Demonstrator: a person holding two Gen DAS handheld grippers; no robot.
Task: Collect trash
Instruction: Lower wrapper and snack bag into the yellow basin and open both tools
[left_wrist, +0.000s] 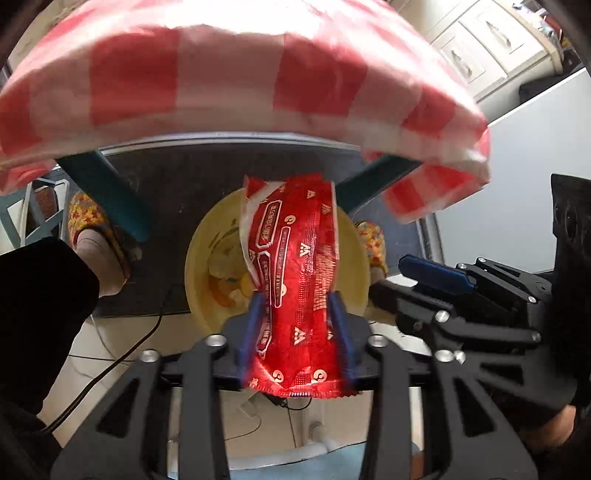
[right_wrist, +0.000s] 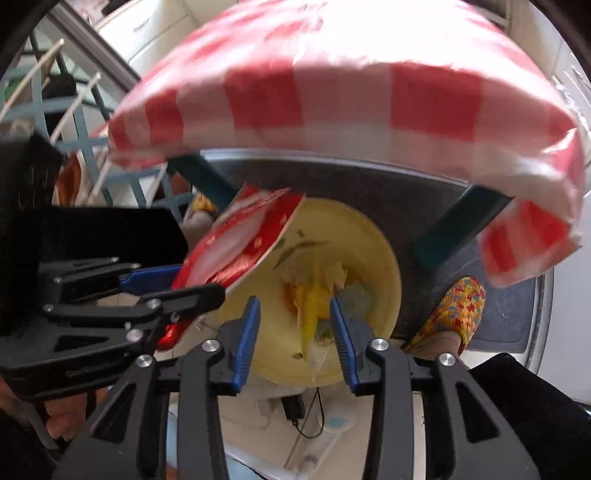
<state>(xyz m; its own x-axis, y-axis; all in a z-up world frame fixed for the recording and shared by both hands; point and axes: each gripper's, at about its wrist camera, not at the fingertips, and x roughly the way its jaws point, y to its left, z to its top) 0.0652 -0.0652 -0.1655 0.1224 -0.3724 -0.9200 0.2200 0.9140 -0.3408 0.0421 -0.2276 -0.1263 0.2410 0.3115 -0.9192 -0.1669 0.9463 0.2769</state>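
My left gripper is shut on a red snack wrapper and holds it above a yellow bin on the floor. The bin holds yellow and white scraps. In the right wrist view the same wrapper hangs over the bin's left rim, held by the left gripper. My right gripper is open and empty above the bin's near side. It also shows at the right of the left wrist view.
A table with a red-and-white checked cloth overhangs the bin, on teal legs. Feet in patterned slippers stand on a dark mat on either side of the bin. Cables lie on the floor tiles.
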